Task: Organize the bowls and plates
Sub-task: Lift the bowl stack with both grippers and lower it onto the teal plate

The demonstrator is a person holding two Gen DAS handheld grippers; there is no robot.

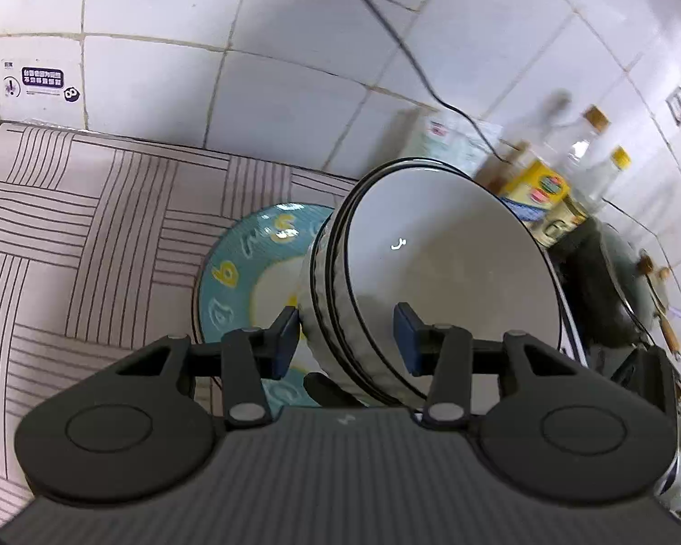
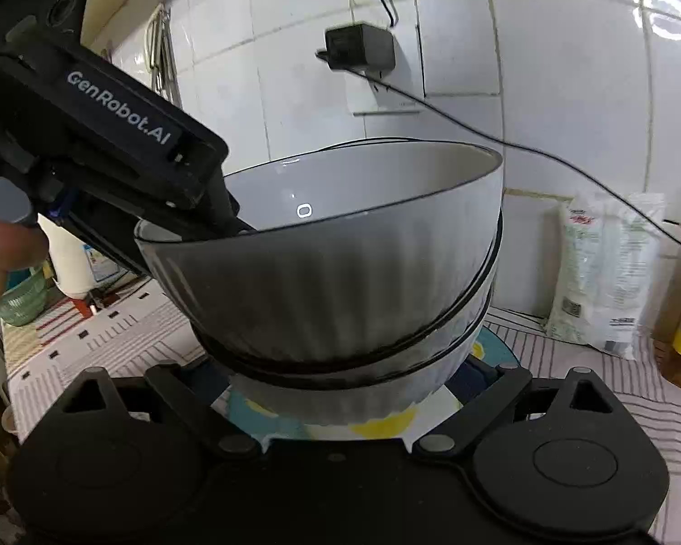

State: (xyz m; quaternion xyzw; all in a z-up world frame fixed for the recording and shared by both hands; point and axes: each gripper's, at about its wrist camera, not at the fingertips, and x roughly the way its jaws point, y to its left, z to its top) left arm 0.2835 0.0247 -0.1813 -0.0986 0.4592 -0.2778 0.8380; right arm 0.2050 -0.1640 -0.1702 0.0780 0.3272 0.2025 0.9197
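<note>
Holding stacked bowls (image 1: pixel 431 272) over blue plate (image 1: pixel 240 272): left tongs (image 1: pixel 347 338) straddling rim, part open, pads apparently loose. Right tongs (image 2: pixel 340 390) hidden; grip unclear. Needing level lowering next.

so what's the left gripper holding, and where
Probably the stack of bowls, at its near rim: the left gripper's fingers straddle it, one inside, one outside. Whether they press cannot be told.

**Hidden and blurred**

In the right wrist view the stacked bowls (image 2: pixel 340 281) cover the right gripper (image 2: pixel 340 390) fingertips and most of the teal plate (image 2: pixel 490 349). In the left wrist view, bottles (image 1: pixel 585 154) at two o'clock are blurred, labels unreadable.
</note>
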